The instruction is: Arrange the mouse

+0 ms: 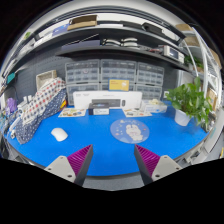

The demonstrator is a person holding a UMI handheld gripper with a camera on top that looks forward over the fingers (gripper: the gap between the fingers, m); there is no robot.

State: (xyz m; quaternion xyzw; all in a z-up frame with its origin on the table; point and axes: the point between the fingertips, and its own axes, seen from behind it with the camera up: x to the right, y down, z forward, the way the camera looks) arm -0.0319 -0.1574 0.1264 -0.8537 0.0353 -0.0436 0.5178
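A white mouse (60, 134) lies on the blue table top (100, 145), ahead of my fingers and to their left. A round pale mouse pad (129, 131) with a light pattern lies further right, just beyond the right finger. My gripper (112, 162) is open and empty, held above the near edge of the table. Its purple pads (80, 159) stand wide apart with only the blue surface between them.
A white keyboard-like box (99, 100) and small items stand at the back of the table. A checked cloth (36, 106) hangs at the left. A potted green plant (190, 100) stands at the right. Shelves with drawers run along the back wall.
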